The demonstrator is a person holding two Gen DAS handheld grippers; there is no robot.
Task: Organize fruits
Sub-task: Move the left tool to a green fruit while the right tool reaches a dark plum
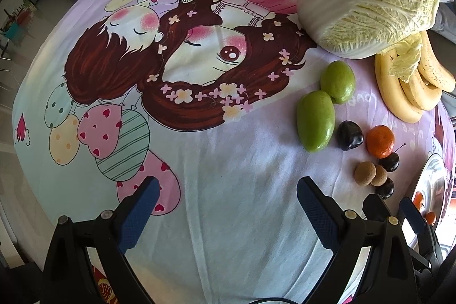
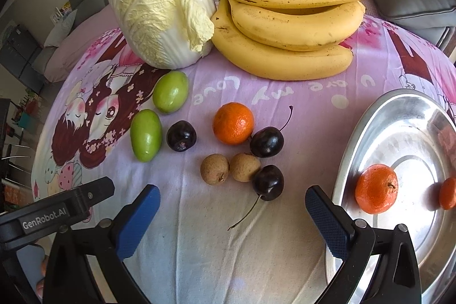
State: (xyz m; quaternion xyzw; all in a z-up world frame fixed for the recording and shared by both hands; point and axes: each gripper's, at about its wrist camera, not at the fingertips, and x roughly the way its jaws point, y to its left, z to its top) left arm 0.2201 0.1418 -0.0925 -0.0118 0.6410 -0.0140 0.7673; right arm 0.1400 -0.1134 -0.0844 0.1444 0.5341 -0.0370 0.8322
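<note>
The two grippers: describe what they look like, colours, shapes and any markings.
Both are alike: the left gripper and right gripper have black, angular plastic frames with silver pivot bolts, each carrying two blue fingers with finely textured pads. In the right wrist view, the left gripper's black body bears white "GenRobot.AI" lettering. No sleeves visible.

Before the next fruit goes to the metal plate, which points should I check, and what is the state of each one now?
1. Right gripper open and holding nothing: ok.
2. Left gripper open and holding nothing: ok.
3. Metal plate has free room; only two oranges, one whole and one at the picture's edge, lie in it: ok.
4. Nearest cherry is free to grasp: not ok, it touches a longan.
5. Orange on the cloth is free to grasp: cannot tell, a second cherry lies right against it or nearly so.
6. Bananas clear of the cabbage: not ok, a cabbage leaf rests against them.
</note>
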